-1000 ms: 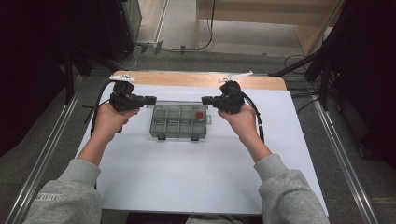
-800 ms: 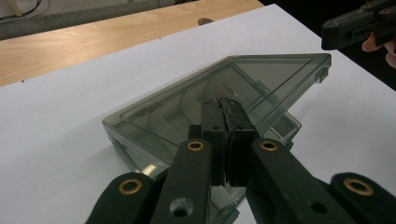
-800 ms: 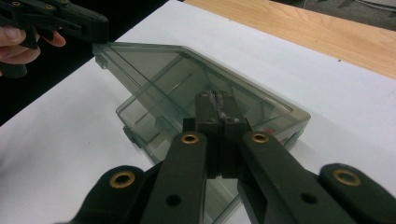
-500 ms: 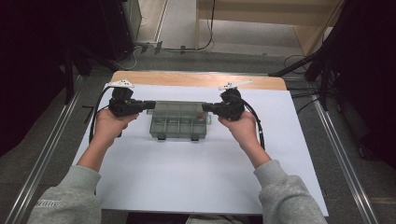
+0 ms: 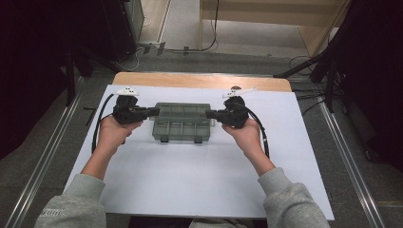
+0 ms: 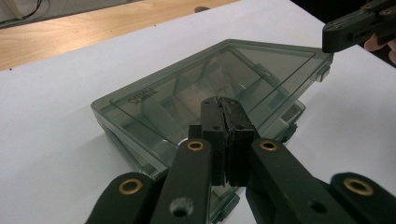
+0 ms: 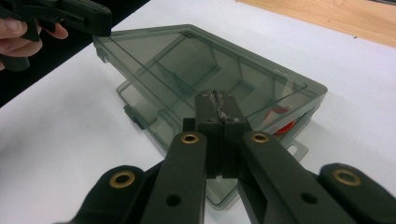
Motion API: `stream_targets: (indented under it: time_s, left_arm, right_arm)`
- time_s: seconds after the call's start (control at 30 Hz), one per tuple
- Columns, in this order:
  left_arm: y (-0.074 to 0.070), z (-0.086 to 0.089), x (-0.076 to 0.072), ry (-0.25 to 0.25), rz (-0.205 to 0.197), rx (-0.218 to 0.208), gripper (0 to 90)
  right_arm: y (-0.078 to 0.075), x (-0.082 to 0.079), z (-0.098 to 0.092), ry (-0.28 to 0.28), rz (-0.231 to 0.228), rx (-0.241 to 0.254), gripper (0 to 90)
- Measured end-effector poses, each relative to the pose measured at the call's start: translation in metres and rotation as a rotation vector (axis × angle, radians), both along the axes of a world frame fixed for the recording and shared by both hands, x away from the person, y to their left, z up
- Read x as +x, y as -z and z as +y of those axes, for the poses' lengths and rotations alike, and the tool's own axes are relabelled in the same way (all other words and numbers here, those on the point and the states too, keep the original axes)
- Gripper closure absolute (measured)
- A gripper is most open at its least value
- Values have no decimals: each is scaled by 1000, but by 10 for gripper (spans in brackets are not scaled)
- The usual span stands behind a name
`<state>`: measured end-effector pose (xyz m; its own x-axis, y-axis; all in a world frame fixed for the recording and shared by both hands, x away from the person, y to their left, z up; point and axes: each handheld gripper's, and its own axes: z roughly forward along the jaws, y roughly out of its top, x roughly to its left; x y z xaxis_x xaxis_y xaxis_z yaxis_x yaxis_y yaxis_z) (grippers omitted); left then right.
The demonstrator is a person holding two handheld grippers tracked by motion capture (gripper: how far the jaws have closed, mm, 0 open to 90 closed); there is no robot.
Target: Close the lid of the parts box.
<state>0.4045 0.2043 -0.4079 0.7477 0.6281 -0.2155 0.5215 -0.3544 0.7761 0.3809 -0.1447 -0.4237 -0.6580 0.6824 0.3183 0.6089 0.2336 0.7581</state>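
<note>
Both jaw pairs pressed shut on nothing, left gripper (image 5: 153, 112) and right gripper (image 5: 210, 114) flanking lidded organiser box (image 5: 181, 122) near desk (image 5: 190, 190) far edge.

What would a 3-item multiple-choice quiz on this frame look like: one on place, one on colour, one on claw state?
1. Where does the compartment box lie?
A. between the two claws
B. at the table's near edge
C. on the floor

2. What colour is the small item inside the box?
A. blue
B. red
C. yellow

3. How do the left claw and right claw stand?
A. both wide open
B. one open, one shut
C. both shut, empty

Answers:
1. A, the high view shows a claw at each end of the box.
2. B, red shows through the lid in the right gripper view.
3. C, each gripper view shows jaws pressed together with nothing between.
</note>
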Motion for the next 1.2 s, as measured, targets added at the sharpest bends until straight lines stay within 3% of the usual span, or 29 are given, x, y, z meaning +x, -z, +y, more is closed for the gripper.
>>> stream_targets:
  time_s: [0.13, 0.53, 0.8, 1.0, 1.2]
  left_arm:
    - [3, 1, -2, -2, 11, -22, 890]
    - [14, 1, -8, 5, 27, -21, 890]
    - [21, 2, -14, -3, -8, 2, 890]
    - [29, 3, -13, 1, 18, -18, 890]
    - [36, 2, -13, 15, 22, -4, 890]
  right_arm:
    - [2, -5, 3, -6, -3, 0, 900]
    - [7, -15, 9, -19, -26, -4, 900]
    - [16, -17, 11, -16, -11, -15, 900]
    - [23, -17, 16, -24, 4, -33, 900]
    - [28, -17, 19, -29, 3, -43, 900]
